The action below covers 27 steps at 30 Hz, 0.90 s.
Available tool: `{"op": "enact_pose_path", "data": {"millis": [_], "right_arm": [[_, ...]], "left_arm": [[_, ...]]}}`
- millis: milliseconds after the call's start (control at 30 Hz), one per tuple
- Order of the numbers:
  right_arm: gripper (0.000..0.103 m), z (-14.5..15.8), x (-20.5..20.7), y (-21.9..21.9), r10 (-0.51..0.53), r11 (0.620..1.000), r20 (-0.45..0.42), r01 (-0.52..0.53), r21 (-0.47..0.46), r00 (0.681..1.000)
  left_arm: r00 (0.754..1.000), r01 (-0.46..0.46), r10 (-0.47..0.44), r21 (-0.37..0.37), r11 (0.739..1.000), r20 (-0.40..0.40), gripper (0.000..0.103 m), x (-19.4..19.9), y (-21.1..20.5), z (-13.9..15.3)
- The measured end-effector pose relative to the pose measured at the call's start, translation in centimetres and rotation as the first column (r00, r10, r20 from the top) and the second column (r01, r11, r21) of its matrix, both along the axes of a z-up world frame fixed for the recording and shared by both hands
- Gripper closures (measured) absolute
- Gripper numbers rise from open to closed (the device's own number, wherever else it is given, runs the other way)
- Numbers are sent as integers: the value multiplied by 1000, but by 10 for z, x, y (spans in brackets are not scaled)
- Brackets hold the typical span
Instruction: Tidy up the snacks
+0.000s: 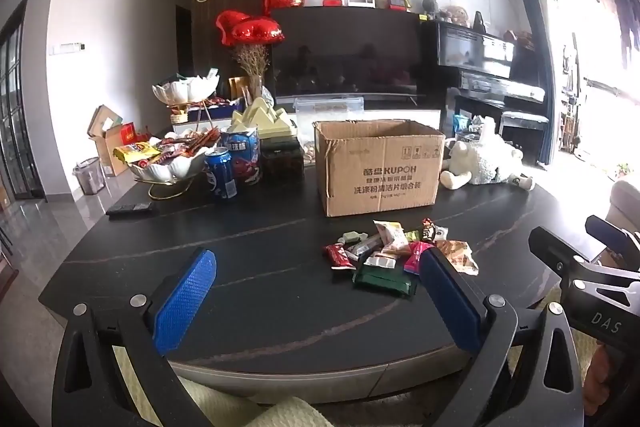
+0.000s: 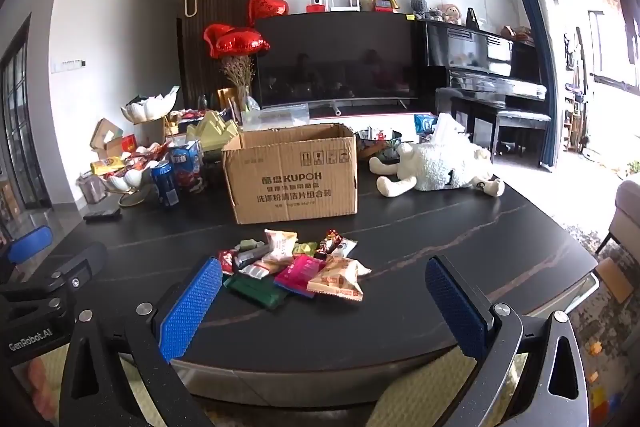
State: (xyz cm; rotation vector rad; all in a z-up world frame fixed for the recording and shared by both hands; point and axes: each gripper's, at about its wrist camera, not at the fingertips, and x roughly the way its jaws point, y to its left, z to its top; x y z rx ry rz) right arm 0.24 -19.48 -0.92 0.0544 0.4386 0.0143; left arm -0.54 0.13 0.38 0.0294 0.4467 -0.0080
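Nearest: both grippers hang over the near edge of the dark table (image 2: 460, 227), tilted a bit downward. Left gripper (image 1: 316, 303) jaws wide apart, nothing btwn the blue pads. Right gripper (image 2: 324, 303) same, fully spread, empty. Neither touches anything.

Just beyond them, mid-table: the snack pile (image 2: 294, 263), loose wrapped pieces overlapping each other. Green packet (image 2: 256, 291) is closest, flat, long axis running left-near to right-far in the right wrist view. Magenta packet (image 2: 300, 273) sits beside it, partly over it. Orange-white pouch (image 2: 340, 281) at the pile's right edge, lying flat, long axis roughly across the view, sealed ends left & right. Small red wrapper (image 2: 226, 261) at the left edge. Rest too small to tell apart.

Step in hand, as I judge it: first pick from the pile. Best to take an outer piece, e.g. the pouch w/ the right gripper, pads closing across its short side so the neighbours don't drag along. Keep the left clear.

Behind the pile: open cardboard box (image 2: 292, 179), flaps up, likely the target. Further left, blue soda can (image 2: 164, 185) & a white tiered snack dish (image 2: 128, 179). Far right, a white plush sheep (image 2: 440, 167)
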Motion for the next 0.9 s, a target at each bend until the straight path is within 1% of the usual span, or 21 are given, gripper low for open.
{"op": "enact_pose_path", "data": {"millis": [600, 900], "right_arm": [[0, 4, -3, 1, -2, 1000, 11, 2, 1, 1000], [0, 11, -5, 2, 2, 1000, 23, -2, -1, 1000]], "left_arm": [[998, -3, 2, 12, 1000, 58, 0, -8, 0, 8], [996, -7, 6, 14, 1000, 85, 0, -13, 0, 10]]}}
